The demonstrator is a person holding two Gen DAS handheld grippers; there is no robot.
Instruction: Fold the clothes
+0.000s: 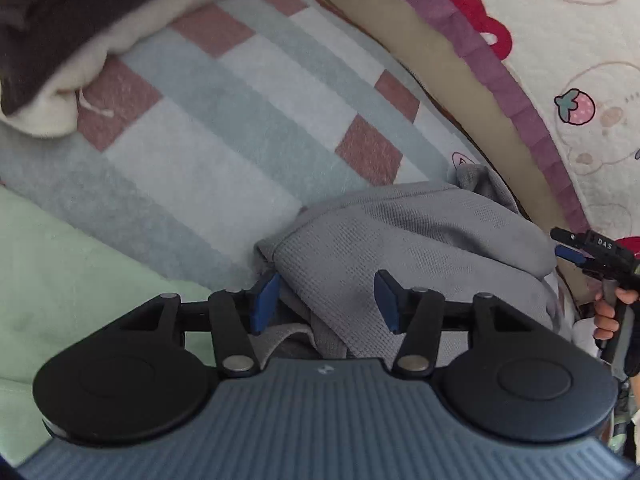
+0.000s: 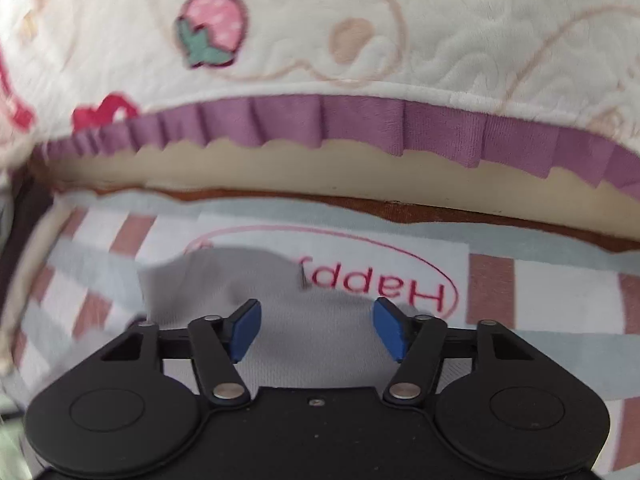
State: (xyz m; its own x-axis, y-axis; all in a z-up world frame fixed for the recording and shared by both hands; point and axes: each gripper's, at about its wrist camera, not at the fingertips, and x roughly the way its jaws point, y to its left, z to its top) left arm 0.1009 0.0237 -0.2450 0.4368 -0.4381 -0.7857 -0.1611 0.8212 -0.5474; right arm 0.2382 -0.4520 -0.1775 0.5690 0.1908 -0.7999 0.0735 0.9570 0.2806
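A grey waffle-knit garment (image 1: 404, 232) lies bunched on a checked blanket (image 1: 224, 120) of pale blue, white and dusty pink squares. My left gripper (image 1: 326, 300) is open, its blue pads on either side of a fold of the garment near its left edge. The right gripper (image 1: 588, 254) shows at the far right of the left wrist view, held in a hand beside the garment. In the right wrist view my right gripper (image 2: 316, 328) is open over a pale grey part of the garment (image 2: 248, 280), nothing between its pads.
A cream quilt (image 2: 360, 40) with strawberry prints and a purple ruffle (image 2: 360, 128) rises behind the blanket. A folded brown and cream item (image 1: 60, 40) lies at the top left. A pale green cloth (image 1: 60, 260) lies to the left. A red "Happy" print (image 2: 384, 280) marks the blanket.
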